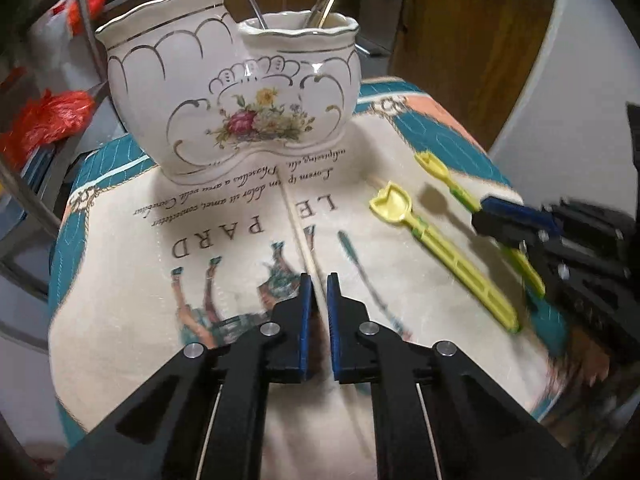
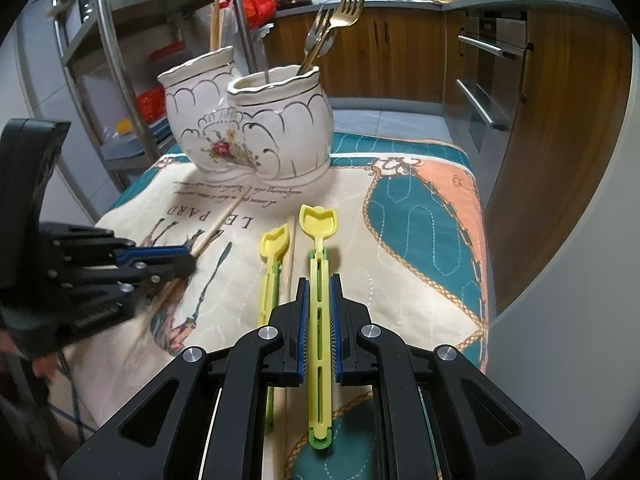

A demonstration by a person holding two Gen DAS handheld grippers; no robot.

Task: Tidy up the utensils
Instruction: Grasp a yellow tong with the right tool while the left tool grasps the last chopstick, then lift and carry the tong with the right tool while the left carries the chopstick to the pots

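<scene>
A white ceramic double-pot holder [image 1: 224, 92] with a flower print stands at the back of the cloth; it also shows in the right wrist view [image 2: 256, 128], holding forks [image 2: 340, 12] and chopsticks [image 2: 216, 20]. My left gripper [image 1: 318, 284] is shut on a wooden chopstick [image 1: 298, 224], also seen in the right wrist view [image 2: 218, 224]. My right gripper [image 2: 318, 284] is shut on a yellow plastic spoon [image 2: 319, 240]. A second yellow spoon [image 2: 272, 256] lies just left of it on the cloth, and shows in the left wrist view [image 1: 436, 240].
A printed cloth [image 2: 420, 220] covers the small table. A metal rack [image 2: 116, 80] with red bags stands to the left. Wooden kitchen cabinets [image 2: 400, 52] and an oven [image 2: 492, 80] stand behind. The table edge drops off at the right.
</scene>
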